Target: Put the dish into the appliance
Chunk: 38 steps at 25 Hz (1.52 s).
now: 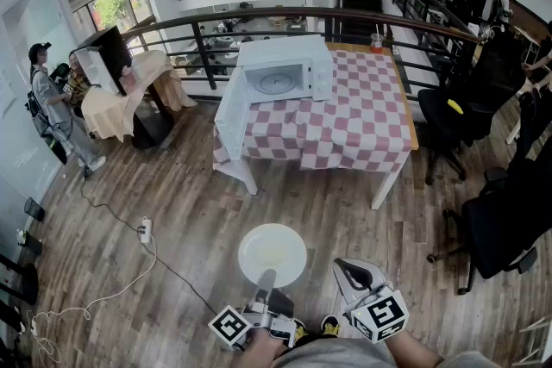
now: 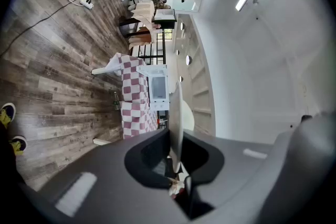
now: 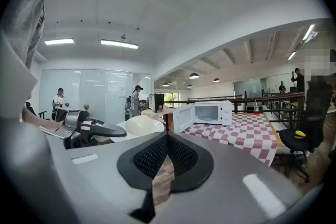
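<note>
Wooden plank flooring (image 1: 172,211) fills most of the head view. At the far side stands a rectangular table under a pink-and-white checked cloth (image 1: 362,116), backed by a dark railing (image 1: 216,20). Black office chairs (image 1: 509,220) line the right side. On the table's far left corner sits a white box-shaped microwave oven (image 1: 285,69). Its door (image 3: 181,117) is swung wide open to the left, and the round glass turntable (image 1: 276,83) shows inside.

Near the person, well apart from the table, a round white plate (image 1: 272,255) hangs level over the floor. The left gripper (image 1: 264,282) pinches the plate's near rim. In the left gripper view the plate appears edge-on, clamped between the two dark jaws. The right gripper (image 1: 350,271) is just to the right of the plate and does not touch it. Its ribbed pads (image 3: 157,152) are pressed together at the tips with nothing between them, and it points toward the microwave oven. A small white power strip (image 1: 146,229) with its cable lies on the floor at the left.
</note>
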Tool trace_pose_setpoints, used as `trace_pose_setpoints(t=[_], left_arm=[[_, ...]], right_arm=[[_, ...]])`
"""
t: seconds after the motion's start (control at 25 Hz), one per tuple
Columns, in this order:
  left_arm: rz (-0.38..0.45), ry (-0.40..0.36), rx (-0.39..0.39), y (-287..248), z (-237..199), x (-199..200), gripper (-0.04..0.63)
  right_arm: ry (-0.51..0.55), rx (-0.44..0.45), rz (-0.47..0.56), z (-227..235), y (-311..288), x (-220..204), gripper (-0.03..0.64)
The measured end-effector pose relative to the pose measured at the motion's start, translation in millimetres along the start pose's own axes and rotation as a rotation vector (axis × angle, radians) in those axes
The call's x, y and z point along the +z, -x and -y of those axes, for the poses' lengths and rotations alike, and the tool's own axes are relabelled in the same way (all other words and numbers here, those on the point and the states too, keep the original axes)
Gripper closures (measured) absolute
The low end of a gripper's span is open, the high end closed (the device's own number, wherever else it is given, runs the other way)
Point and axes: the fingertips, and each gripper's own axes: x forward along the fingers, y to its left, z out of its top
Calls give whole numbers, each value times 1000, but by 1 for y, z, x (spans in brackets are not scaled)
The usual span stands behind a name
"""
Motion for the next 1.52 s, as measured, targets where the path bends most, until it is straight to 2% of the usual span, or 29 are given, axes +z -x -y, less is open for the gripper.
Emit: trace_pose_setpoints(t=[0.36,1.0,1.52], left_arm=[[-3,27,6,-1,-7,0,568],[-10,34,7,6,-18,47,568],[-36,29,-12,-1,-15,71,568]], right_arm=[[-4,6,-16,-1,-4,-4,617],[-32,13,-13,-34,-46,-1,618],[7,-45,-2,-25,-62,9,618]])
